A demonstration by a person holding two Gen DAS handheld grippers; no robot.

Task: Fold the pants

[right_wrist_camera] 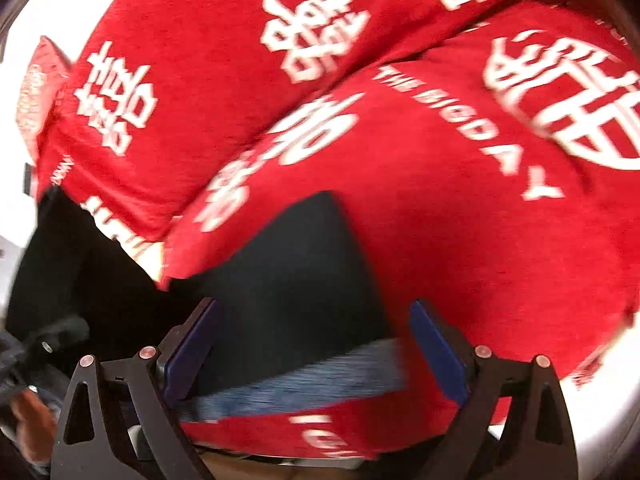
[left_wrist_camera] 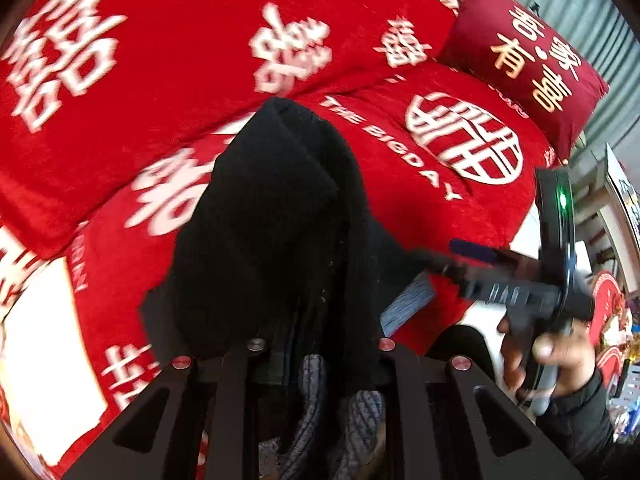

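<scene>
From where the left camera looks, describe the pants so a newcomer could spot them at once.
Start with the big red bedspread printed with white characters. On it, in the middle, lies a bunched mound of black cloth: the pants, their near end clamped in the left gripper. They are the only dark cloth on the red, with a grey-blue ribbed band at the edge.

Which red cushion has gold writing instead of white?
The darker red pillow at the far corner of the bed. Its letters are gold, while the bright red bedding beside it has white letters.
</scene>
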